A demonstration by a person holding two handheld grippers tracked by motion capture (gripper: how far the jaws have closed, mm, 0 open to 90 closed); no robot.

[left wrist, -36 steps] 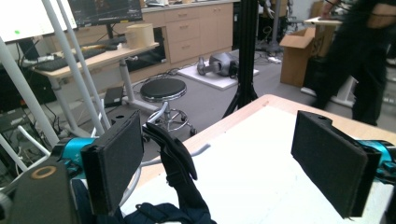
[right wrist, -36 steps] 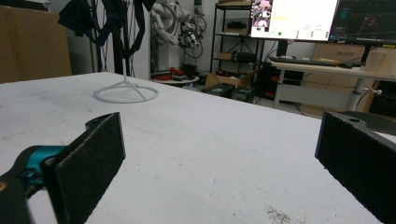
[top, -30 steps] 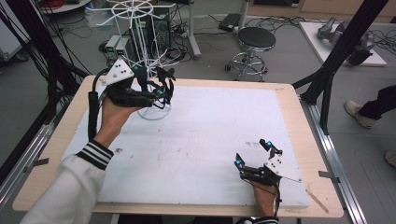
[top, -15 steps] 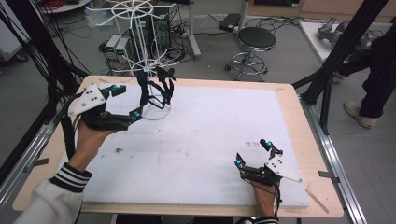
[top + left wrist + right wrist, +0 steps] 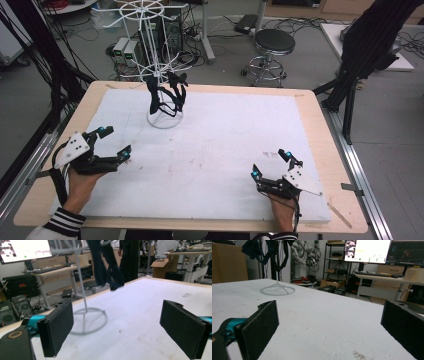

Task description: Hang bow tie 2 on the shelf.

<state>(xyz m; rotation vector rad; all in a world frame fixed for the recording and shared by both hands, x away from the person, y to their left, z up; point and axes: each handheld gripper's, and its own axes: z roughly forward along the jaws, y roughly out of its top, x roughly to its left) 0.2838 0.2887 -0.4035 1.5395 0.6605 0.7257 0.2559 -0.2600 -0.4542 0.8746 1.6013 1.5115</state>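
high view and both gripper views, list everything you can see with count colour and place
wire rack: 1, white, far left of the table, ring base on the mat
dark cloth items: at least 2, black or dark blue, hanging from the rack's lower arms
mat: 1, white, covering most of the table
table: 1, light wood, rim showing around the mat
stool: 1, black seat on a chrome frame, floor beyond the table
monitors: 2, lit, on a desk in the right gripper view
left tool: 1, black with teal tips and a grey plate, near left of the mat, jaws open, holding nothing
right tool: 1, same colours, near right of the mat, jaws open, holding nothing
striped cuff: 1, black and white, bottom left edge
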